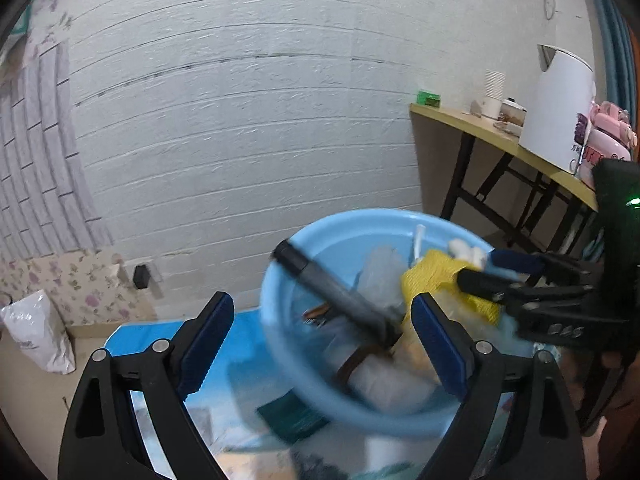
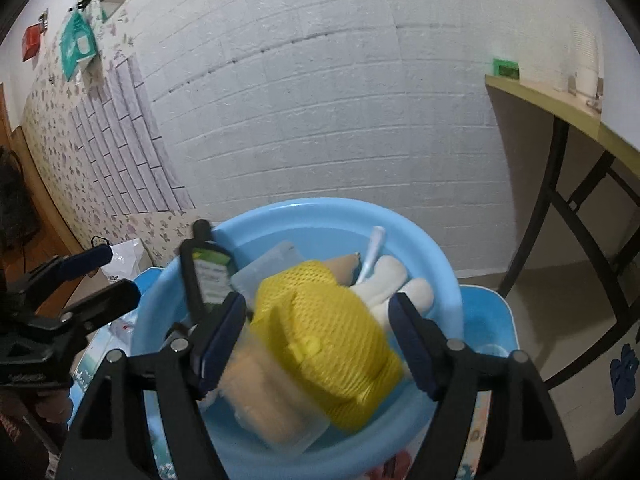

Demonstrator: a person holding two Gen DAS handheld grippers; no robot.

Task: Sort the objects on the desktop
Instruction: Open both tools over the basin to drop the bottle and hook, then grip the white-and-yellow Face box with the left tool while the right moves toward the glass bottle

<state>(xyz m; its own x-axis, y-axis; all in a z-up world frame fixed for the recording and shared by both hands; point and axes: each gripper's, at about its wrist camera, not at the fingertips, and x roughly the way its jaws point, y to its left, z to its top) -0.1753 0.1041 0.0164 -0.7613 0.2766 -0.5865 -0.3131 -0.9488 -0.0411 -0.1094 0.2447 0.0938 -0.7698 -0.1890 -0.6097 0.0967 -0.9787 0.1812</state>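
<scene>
Basin (image 2: pixel 448 280) full of sorted clutter

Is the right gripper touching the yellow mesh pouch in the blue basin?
Cannot tell. In the right wrist view the right gripper straddles the yellow mesh pouch, but blur hides any gap.

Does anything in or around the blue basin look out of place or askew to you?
Nothing looks spilled or broken. The blue basin is heaped untidily: a dark tube leans tilted across its rim instead of lying inside, and a yellow mesh item sits on top of the pile.
</scene>
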